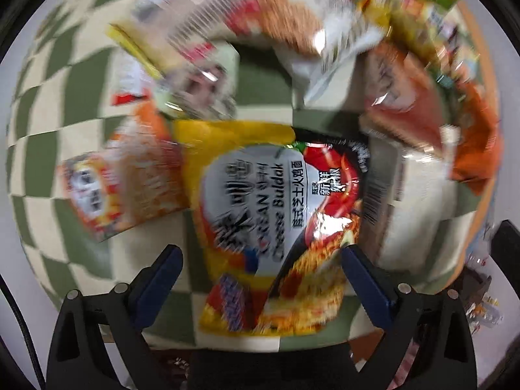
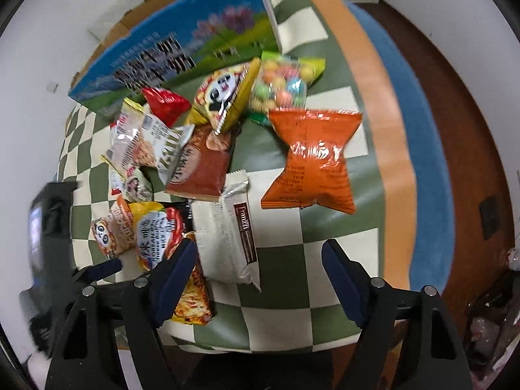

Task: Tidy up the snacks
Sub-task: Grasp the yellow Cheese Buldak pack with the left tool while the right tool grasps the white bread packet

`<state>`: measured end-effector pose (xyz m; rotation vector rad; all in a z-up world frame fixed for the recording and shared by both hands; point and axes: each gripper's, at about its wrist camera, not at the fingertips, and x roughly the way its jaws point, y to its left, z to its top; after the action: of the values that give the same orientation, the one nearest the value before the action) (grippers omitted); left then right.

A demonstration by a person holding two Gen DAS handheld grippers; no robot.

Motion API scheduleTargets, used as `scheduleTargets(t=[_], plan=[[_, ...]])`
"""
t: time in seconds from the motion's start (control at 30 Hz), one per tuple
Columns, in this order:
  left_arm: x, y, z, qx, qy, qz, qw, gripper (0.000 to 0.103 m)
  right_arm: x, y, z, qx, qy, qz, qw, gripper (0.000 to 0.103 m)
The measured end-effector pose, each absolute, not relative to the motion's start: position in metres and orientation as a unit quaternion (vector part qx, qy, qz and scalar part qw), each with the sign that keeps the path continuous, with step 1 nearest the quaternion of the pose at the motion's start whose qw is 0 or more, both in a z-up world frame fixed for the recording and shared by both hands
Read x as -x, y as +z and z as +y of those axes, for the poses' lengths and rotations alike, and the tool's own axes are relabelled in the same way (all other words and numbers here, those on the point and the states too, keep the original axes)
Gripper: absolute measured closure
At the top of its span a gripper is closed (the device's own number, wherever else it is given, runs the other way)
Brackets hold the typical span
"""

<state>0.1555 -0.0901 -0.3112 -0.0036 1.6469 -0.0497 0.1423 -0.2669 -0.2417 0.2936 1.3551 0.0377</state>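
A yellow Cheese Buldak noodle packet [image 1: 260,201] lies flat on the green-and-cream checked cloth [image 1: 65,149]. My left gripper [image 1: 260,256] points straight down over it, open, one finger on each side of the packet's lower half and no pad touching it. In the right wrist view a white Franzzi wafer packet [image 2: 227,237] lies just ahead of my right gripper [image 2: 258,255], which is open with nothing between its pads. The same yellow noodle packet [image 2: 156,237] lies beside its left finger.
An orange bag [image 2: 312,165], a bag of coloured candy balls [image 2: 286,81], a yellow panda bag [image 2: 224,94], a brown packet [image 2: 201,165] and several more packets are heaped on the cloth. A blue-and-green carton [image 2: 182,48] stands behind them. The table edge [image 2: 390,162] runs on the right.
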Motion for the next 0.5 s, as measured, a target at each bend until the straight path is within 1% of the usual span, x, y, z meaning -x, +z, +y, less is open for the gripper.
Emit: scheduleTargets(t=[0.07, 0.1, 0.2, 0.3, 0.43, 0.5], plan=[[-0.157, -0.323, -0.095, 0.005, -0.03, 0.733, 0.679, 0.003, -0.145, -0.252, -0.263, -0.134, 0.029, 0.631, 0.763, 0.021], [-0.156, -0.325, -0.096, 0.0, -0.026, 0.729, 0.684, 0.013, -0.147, -0.258, -0.258, -0.131, 0.038, 0.634, 0.761, 0.021], [-0.149, -0.323, -0.094, -0.012, -0.023, 0.718, 0.695, 0.019, -0.152, -0.269, -0.242, -0.121, 0.056, 0.643, 0.754, 0.021], [-0.135, -0.32, -0.085, -0.024, 0.006, 0.709, 0.704, 0.019, -0.157, -0.278, -0.226, -0.115, 0.073, 0.648, 0.75, 0.021], [-0.123, -0.325, -0.058, 0.001, 0.027, 0.713, 0.7, 0.019, -0.169, -0.3, -0.2, -0.099, 0.08, 0.659, 0.741, 0.021], [-0.123, -0.33, -0.053, 0.013, 0.024, 0.716, 0.698, 0.017, -0.175, -0.316, -0.19, -0.09, 0.069, 0.672, 0.732, 0.034]])
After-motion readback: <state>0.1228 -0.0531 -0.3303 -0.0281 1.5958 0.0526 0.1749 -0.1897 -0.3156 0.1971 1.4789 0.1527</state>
